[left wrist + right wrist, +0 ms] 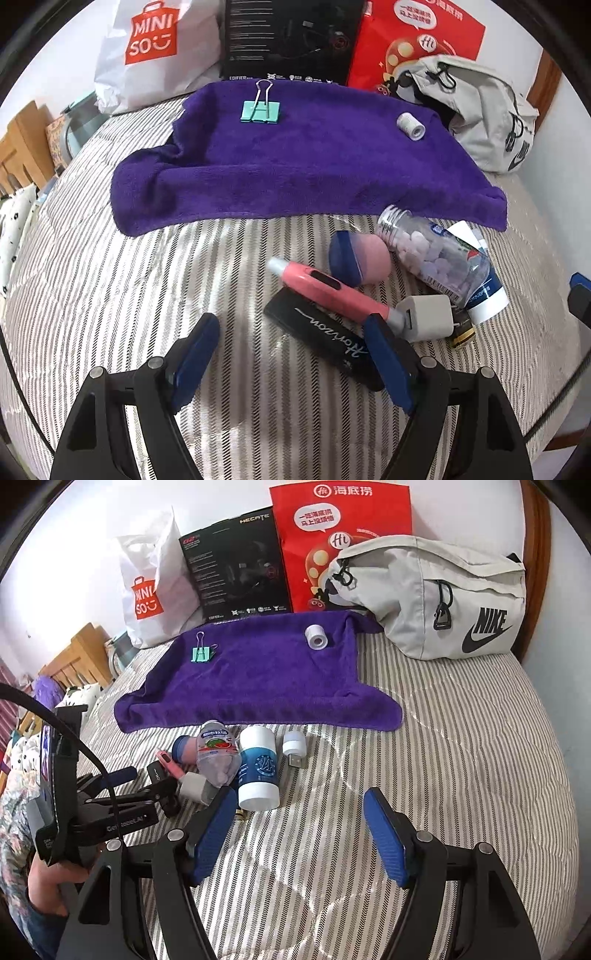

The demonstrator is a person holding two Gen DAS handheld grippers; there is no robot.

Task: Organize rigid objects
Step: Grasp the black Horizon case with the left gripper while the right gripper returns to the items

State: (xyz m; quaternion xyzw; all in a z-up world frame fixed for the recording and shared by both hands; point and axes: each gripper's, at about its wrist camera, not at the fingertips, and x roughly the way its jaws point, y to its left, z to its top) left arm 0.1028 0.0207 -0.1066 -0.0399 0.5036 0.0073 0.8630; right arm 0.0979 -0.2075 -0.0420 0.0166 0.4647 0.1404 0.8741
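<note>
Meanwhile, left gripper (291,354) and right gripper (301,836) both wide, empty; black case (325,334) against left gripper's right finger; purple towel (258,679) beyond.

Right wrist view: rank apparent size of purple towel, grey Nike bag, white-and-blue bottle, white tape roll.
1. purple towel
2. grey Nike bag
3. white-and-blue bottle, though it lies nearer the camera
4. white tape roll, farther back, so its true size is unsure

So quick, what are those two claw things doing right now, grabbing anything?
Left hand-held gripper: open, holding nothing, over the black case.
Right hand-held gripper: open, holding nothing, above the striped bedding.
</note>
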